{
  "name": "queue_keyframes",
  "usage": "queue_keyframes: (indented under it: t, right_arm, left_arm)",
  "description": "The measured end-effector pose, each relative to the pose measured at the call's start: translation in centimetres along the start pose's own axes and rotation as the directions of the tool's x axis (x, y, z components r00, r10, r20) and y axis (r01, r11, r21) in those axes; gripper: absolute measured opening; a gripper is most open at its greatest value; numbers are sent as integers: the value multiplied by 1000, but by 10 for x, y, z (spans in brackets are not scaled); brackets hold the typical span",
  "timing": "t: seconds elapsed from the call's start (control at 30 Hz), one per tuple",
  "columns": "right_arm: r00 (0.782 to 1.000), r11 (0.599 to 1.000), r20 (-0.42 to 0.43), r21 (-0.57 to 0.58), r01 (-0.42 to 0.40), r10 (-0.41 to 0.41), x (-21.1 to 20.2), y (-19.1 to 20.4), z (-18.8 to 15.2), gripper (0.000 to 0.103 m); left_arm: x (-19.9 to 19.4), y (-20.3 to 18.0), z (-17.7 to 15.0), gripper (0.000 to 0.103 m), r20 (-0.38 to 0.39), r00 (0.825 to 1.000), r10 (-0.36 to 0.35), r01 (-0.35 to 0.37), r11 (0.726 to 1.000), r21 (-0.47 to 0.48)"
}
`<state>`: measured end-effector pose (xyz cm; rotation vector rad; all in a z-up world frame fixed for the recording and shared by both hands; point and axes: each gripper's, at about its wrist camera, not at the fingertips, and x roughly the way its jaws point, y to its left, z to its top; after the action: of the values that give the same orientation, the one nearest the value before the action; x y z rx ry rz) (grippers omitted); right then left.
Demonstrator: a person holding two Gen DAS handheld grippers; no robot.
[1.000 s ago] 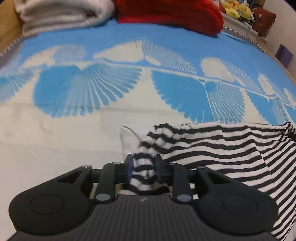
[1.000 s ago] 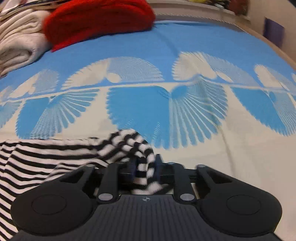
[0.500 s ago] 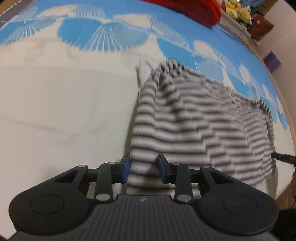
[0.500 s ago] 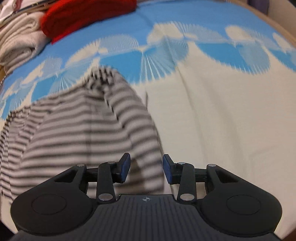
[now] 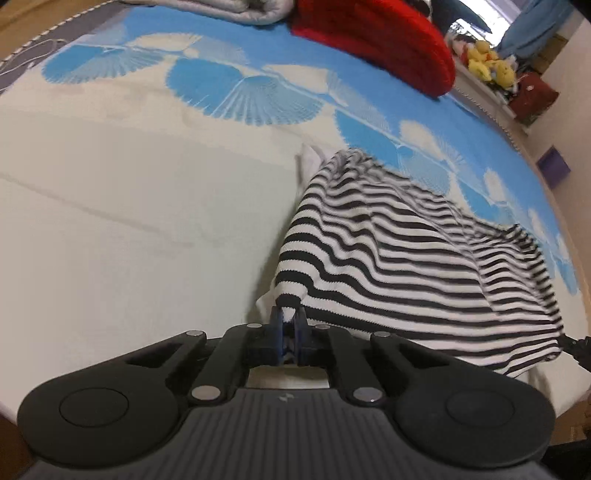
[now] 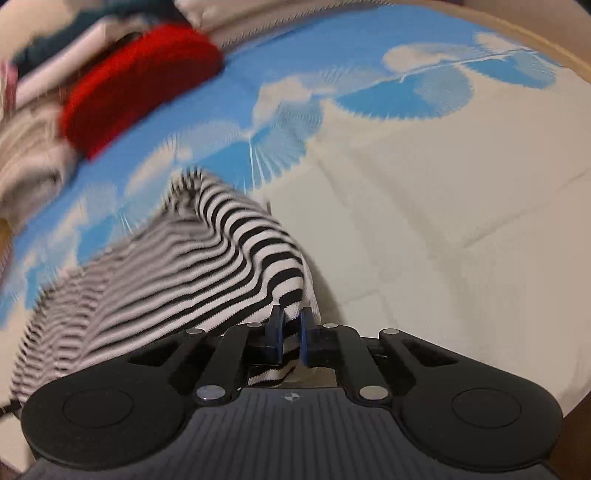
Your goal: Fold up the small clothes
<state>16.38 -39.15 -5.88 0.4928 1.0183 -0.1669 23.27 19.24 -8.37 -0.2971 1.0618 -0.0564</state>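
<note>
A black-and-white striped garment (image 5: 406, 266) lies spread on the bed, stretching to the right of my left gripper (image 5: 287, 317). The left gripper is shut on the garment's near left corner. In the right wrist view the same striped garment (image 6: 192, 266) stretches away to the left. My right gripper (image 6: 290, 321) is shut on its near right corner, with striped cloth showing between and behind the blue pads. A white inner layer shows at the garment's edges. The tip of the other gripper (image 5: 576, 345) peeks in at the right edge of the left wrist view.
The bed has a cream and blue fan-patterned cover (image 5: 147, 206). A red knit item (image 5: 376, 40) and a folded pale blanket (image 5: 229, 9) lie at the far side. Plush toys (image 5: 491, 66) sit on a shelf beyond. The bed's edge is near on the right (image 5: 576, 369).
Both grippers were shut on bunched cloth, opened half a second ago over the spread garment, and are now shut on its near corners. Both views have pulled back toward the bed's near edge.
</note>
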Motion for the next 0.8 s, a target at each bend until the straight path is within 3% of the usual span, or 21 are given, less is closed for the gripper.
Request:
queue_keyframes:
  t: [0.1, 0.17, 0.23, 0.3, 0.37, 0.43, 0.53, 0.63, 0.7, 0.8]
  right_arm:
    - [992, 996, -92, -41, 83, -86, 17, -2, -10, 8]
    - [980, 991, -151, -61, 121, -129, 31, -4, -17, 8]
    - [983, 989, -115, -73, 132, -140, 27, -1, -16, 8]
    - [986, 979, -29, -130, 158, -163, 13, 9, -12, 10]
    - [990, 976, 44, -167, 141, -135, 0, 18, -9, 10]
    - [994, 979, 54, -175, 105, -97, 0, 17, -3, 10]
    - [992, 979, -52, -174, 103, -114, 23, 14, -9, 10]
    - [974, 967, -112, -185, 175, -197, 39, 12, -14, 11]
    - [978, 969, -66, -167, 183, -197, 29, 13, -5, 14]
    - [987, 968, 69, -198, 157, -146, -7, 28, 7, 16]
  left_arm:
    - [21, -6, -11, 7, -81, 995, 59, -55, 997, 50]
    - [14, -13, -9, 9, -21, 997, 79, -77, 994, 83]
    - [-2, -22, -9, 9, 72, 995, 76, -84, 990, 114]
    - [-13, -28, -8, 11, 115, 993, 12, -26, 993, 118]
    - [-7, -32, -8, 13, 88, 995, -45, 35, 993, 114]
    - [11, -34, -12, 13, 14, 999, -49, 47, 994, 103]
    - [35, -31, -17, 15, -85, 996, 0, 7, 996, 85]
    - [27, -28, -12, 17, -46, 999, -3, 5, 999, 43]
    - [12, -24, -11, 32, 5, 1000, -14, 14, 1000, 4]
    - [-1, -12, -8, 34, 32, 998, -61, 63, 994, -89]
